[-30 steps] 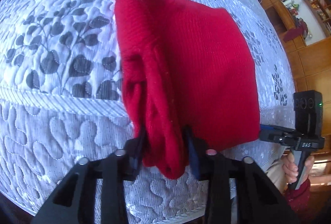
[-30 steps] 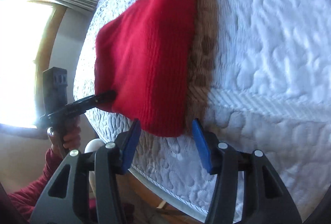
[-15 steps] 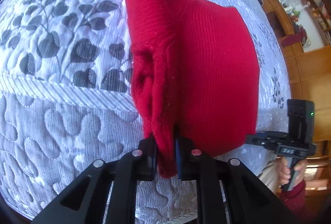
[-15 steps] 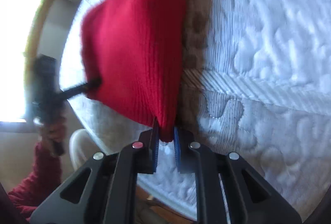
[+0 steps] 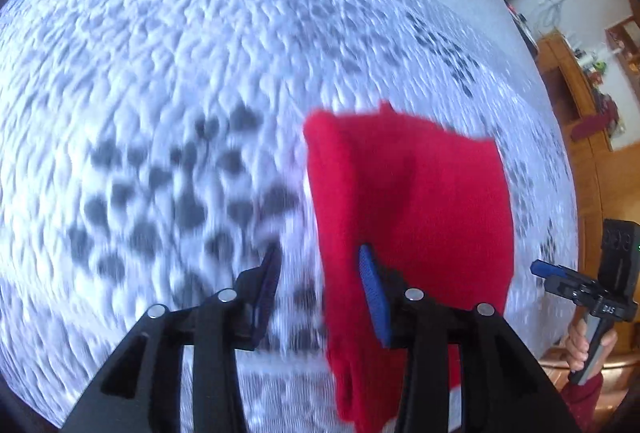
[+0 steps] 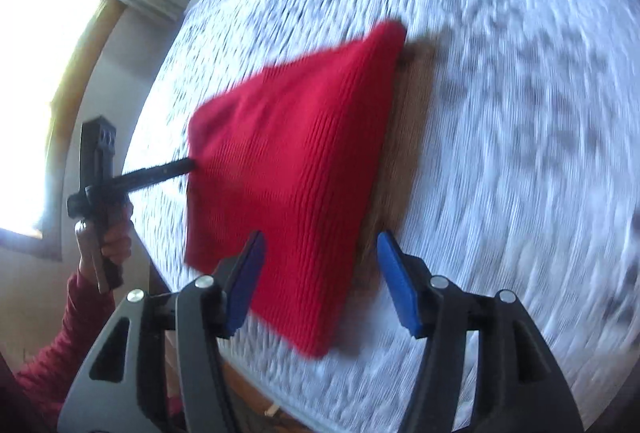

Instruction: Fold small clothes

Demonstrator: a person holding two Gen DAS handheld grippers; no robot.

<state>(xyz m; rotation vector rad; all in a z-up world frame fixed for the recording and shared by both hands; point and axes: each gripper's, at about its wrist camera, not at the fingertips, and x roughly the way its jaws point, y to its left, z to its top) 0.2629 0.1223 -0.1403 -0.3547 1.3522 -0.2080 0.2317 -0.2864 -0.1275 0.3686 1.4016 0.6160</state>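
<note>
Left gripper [image 5: 318, 293]: spread wide, pinching nothing, right pad overlapping the left edge of the red cloth [image 5: 408, 201], left pad over bare quilt [image 5: 160, 73]. Right gripper [image 6: 320, 283]: likewise spread, gripping nothing, near corner of the cloth [image 6: 288, 161] showing between the two blue pads. Cloth: folded into a rough four-sided wedge, lying on the quilt close to the near bed edge, long right edge straight with a brown shadow just beside it, far corner narrowing to a rounded tip. From the right wrist view, left gripper [image 6: 188, 165] seen side-on at the cloth's left edge, tip at or touching the knit, exact contact hard to tell through blur. From the left wrist view, right gripper [image 5: 538, 269] just beside the cloth's right edge, apart from it. Wide stretch of quilt beyond the cloth and to both sides. Bed edge low in the right wrist view, bright window [image 6: 40, 73] beyond it; wooden cabinet [image 5: 580, 93] past the quilt's far right side.
</note>
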